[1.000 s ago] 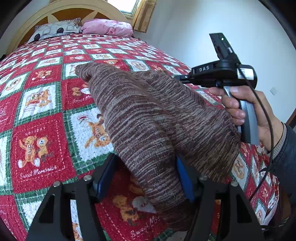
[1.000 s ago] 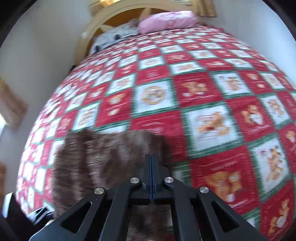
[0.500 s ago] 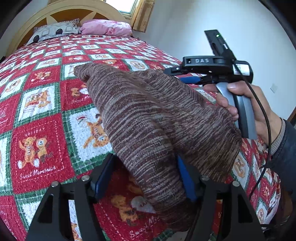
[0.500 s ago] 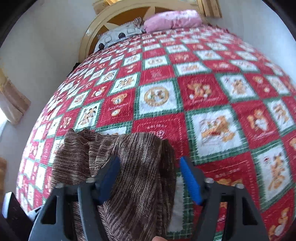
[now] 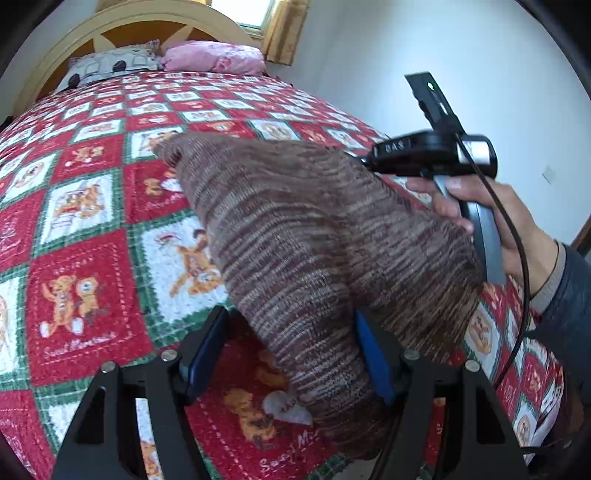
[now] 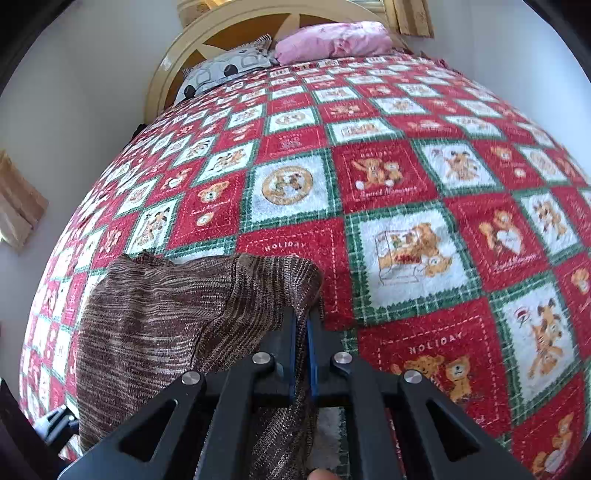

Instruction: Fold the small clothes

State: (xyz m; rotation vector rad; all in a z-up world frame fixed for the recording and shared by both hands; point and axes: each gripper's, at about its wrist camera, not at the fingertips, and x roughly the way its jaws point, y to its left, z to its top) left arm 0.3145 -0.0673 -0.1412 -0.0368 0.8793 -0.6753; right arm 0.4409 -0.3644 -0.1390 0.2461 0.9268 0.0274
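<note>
A brown striped knit garment (image 5: 295, 221) lies bunched on the red, green and white quilt (image 5: 74, 221). My left gripper (image 5: 290, 350) stands open around a thick fold of it. The fold leans on the right blue pad (image 5: 373, 362), and a gap shows at the left pad (image 5: 205, 350). In the right wrist view my right gripper (image 6: 301, 325) has its jaws closing. Its blue pads pinch the garment's (image 6: 166, 314) right-hand edge. In the left wrist view a hand (image 5: 480, 206) holds that gripper's handle at the garment's far right side.
The quilt (image 6: 406, 184) covers the whole bed and falls away at its edges. A pink pillow (image 5: 218, 61) and a patterned pillow (image 5: 110, 68) lie against the wooden headboard (image 5: 147, 26). White walls stand on both sides of the bed.
The right gripper went from shut to open over the garment's corner, then closed on its edge. The left gripper and the fold between its jaws stayed put.
</note>
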